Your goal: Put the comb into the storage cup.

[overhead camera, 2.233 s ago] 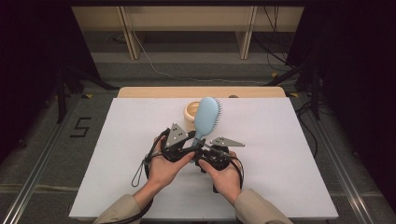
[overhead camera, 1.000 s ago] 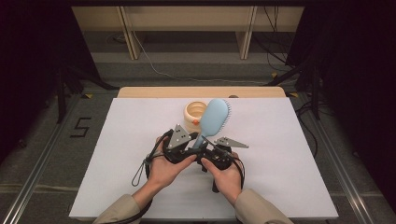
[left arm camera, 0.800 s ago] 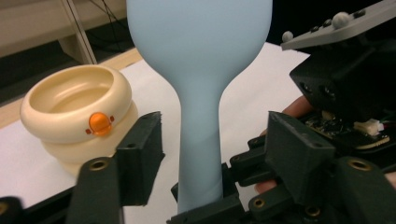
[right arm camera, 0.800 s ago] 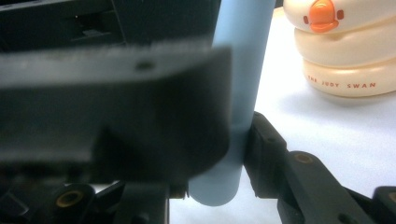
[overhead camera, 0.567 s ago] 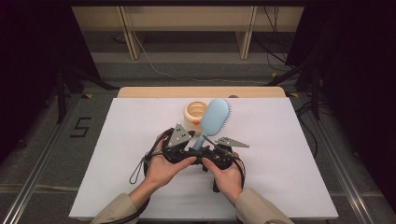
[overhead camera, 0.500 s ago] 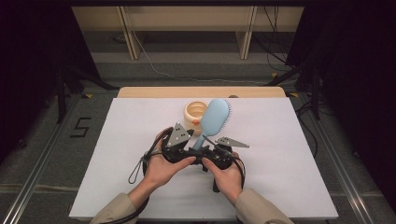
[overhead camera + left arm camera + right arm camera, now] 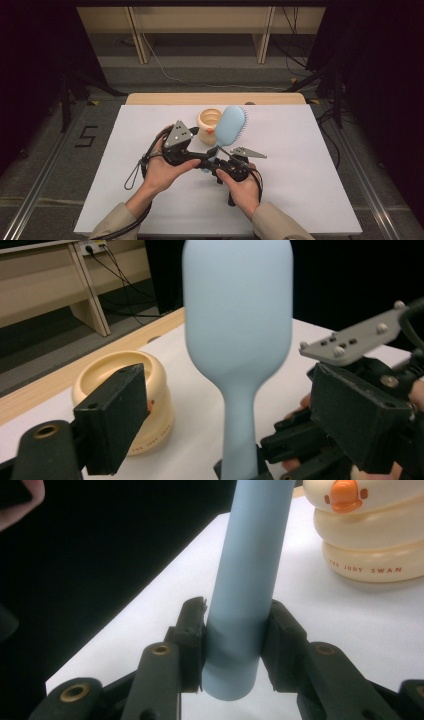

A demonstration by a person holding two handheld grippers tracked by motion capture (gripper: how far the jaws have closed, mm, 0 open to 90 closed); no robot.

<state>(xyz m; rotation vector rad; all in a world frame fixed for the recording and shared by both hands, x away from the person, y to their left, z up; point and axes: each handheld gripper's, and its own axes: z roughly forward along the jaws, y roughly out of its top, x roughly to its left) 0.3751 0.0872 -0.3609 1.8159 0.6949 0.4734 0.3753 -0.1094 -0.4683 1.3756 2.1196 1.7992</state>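
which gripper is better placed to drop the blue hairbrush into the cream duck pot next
Right. The right gripper is shut on the brush's handle, carrying the blue hairbrush beside the cream duck pot. The left gripper has just been opening, its jaws clear of the handle.

You see a pale blue hairbrush (image 7: 231, 126) with a plain, unpatterned back, next to a cream-yellow duck-shaped bowl (image 7: 210, 125) with an orange beak and small reddish-brown lettering. The tabletop (image 7: 310, 165) is white with a light wooden far edge. Your tongs (image 7: 235, 630) are black, with brass-coloured rivets.
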